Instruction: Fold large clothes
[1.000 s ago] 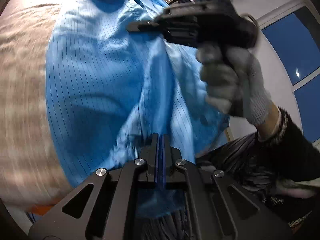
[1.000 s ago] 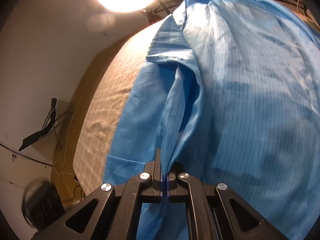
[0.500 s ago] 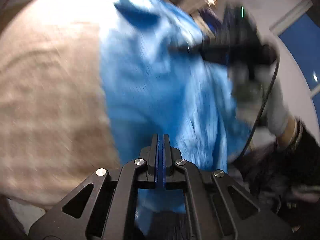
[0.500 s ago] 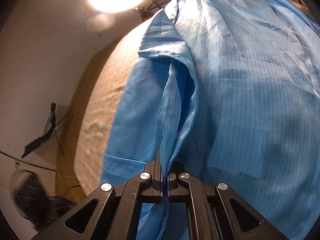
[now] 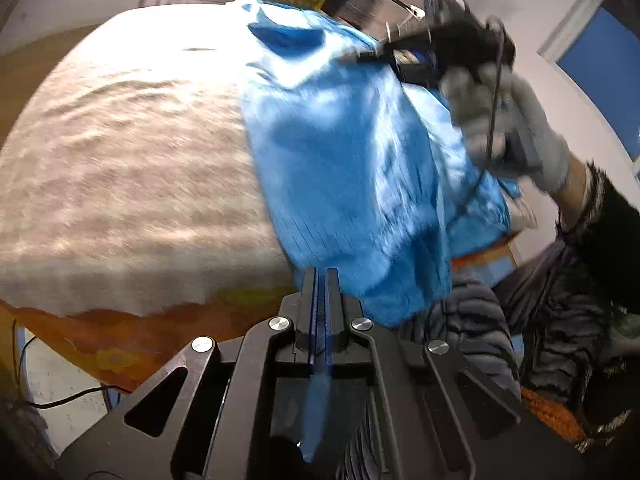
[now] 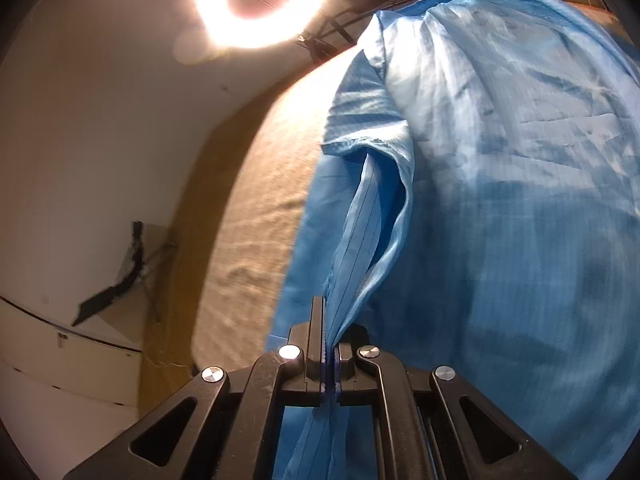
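Here, a blue garment (image 5: 352,160) lies partly spread over a beige-covered worktop (image 5: 120,168), its near edge lifted. The left tool (image 5: 320,280) is clamped on a thin strip of blue fabric at the near hem. The right tool (image 6: 329,320) is clamped on a bunched fold of a side edge; in the left view a gloved hand (image 5: 508,128) holds it above the cloth. The step looks like carrying one side across for a first fold. Next, both tools should probably travel together, keeping the edge taut, then lower it flat. Motion blur hides the seams, and the far side is cut off.
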`<action>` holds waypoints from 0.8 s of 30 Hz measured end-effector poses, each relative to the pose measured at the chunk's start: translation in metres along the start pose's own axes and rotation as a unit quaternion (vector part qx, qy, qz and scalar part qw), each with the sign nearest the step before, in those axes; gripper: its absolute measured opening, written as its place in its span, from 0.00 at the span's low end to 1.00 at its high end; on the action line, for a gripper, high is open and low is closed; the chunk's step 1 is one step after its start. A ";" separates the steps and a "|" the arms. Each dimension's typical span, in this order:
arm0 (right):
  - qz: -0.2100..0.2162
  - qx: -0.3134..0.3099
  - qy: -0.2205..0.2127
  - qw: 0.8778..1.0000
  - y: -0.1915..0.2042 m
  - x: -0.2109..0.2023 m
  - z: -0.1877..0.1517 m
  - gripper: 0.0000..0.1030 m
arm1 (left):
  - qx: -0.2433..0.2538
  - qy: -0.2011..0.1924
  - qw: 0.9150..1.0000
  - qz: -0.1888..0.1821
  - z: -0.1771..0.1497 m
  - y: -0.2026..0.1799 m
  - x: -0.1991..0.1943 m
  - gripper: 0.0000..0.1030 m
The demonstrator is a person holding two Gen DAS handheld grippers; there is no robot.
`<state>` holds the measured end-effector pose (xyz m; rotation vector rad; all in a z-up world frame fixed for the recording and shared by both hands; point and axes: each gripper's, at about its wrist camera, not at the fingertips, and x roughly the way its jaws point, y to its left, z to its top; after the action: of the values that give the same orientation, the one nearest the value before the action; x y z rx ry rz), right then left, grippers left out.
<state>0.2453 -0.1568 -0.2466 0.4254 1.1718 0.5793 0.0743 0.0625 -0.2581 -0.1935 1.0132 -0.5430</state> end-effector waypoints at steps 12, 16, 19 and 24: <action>-0.147 -0.162 -0.033 0.975 0.043 -0.018 0.022 0.43 | 0.023 -0.028 0.999 -0.019 0.043 -0.024 0.045 0.00; -0.156 -0.227 -0.047 0.960 0.062 -0.008 0.039 0.57 | 0.009 -0.029 0.999 -0.019 0.044 -0.018 0.055 0.00; -0.176 -0.275 -0.026 0.945 0.068 0.024 0.054 0.57 | -0.001 -0.026 1.000 -0.016 0.045 -0.013 0.058 0.00; -0.216 -0.307 -0.001 0.927 0.066 0.075 0.077 0.57 | 0.007 -0.019 1.000 -0.007 0.047 -0.015 0.066 0.00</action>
<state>0.3245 -0.0596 -0.2362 -0.3638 0.9749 0.5233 0.1360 0.0109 -0.2770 -0.1971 0.9714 -0.5563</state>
